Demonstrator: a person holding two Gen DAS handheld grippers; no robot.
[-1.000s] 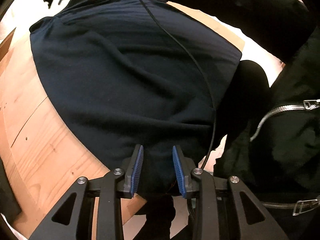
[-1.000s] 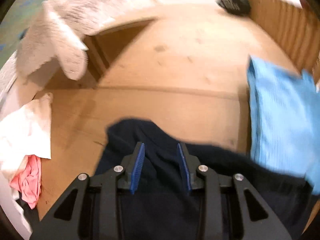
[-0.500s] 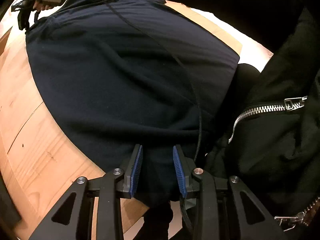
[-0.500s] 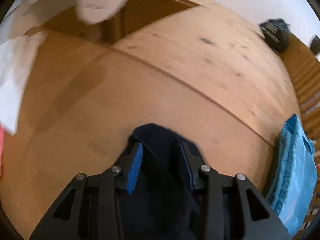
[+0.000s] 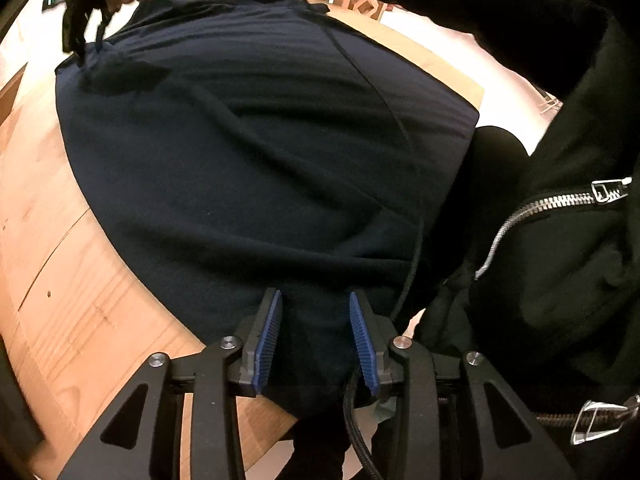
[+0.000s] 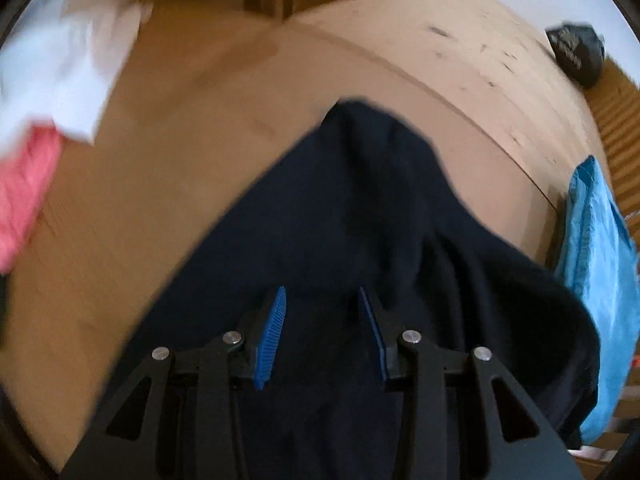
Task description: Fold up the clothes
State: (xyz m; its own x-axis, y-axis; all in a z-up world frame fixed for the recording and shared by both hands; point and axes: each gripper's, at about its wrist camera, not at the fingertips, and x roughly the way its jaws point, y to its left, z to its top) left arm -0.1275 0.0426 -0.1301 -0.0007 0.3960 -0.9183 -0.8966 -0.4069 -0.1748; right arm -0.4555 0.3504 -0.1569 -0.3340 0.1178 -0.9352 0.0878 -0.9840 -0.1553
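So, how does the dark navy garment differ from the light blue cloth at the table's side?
The navy garment is very dark and lies between both grippers; the light blue cloth is bright and lies apart, untouched. The garment looks much larger. Both rest on the wooden table.

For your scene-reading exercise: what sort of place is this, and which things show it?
Probably a home laundry-folding spot: a navy garment spread on a wooden table, with white and pink clothes and a light blue garment waiting nearby.

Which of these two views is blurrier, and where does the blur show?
Right wrist view: motion blur smears the white cloth, pink cloth and the navy garment edges. Left wrist view: mostly sharp, blur only on the far right gripper; fisheye bends the wooden table.
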